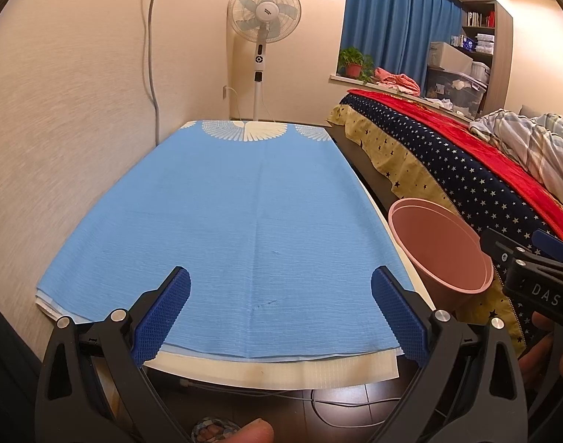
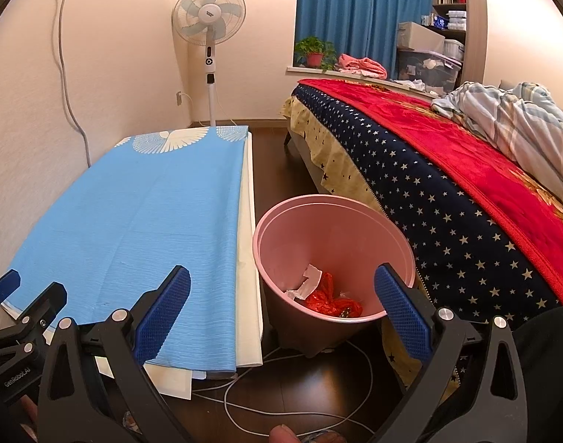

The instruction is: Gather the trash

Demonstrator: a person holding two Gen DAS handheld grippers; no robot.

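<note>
A pink bin (image 2: 333,247) stands on the floor between the table and the bed. Inside it lie a crumpled red plastic bag (image 2: 331,301) and a white paper scrap (image 2: 307,282). My right gripper (image 2: 281,297) hangs open above the bin's near rim, nothing between its blue pads. My left gripper (image 1: 280,301) is open over the near edge of the blue tablecloth (image 1: 237,199), also holding nothing. The bin (image 1: 440,247) shows at the right of the left wrist view, beside the right gripper's body (image 1: 532,269).
The table (image 2: 250,258) runs along the left wall. A bed with a starred sheet and red blanket (image 2: 447,170) fills the right. A standing fan (image 2: 209,18) is at the back. White cables (image 2: 281,387) loop on the dark floor by the bin.
</note>
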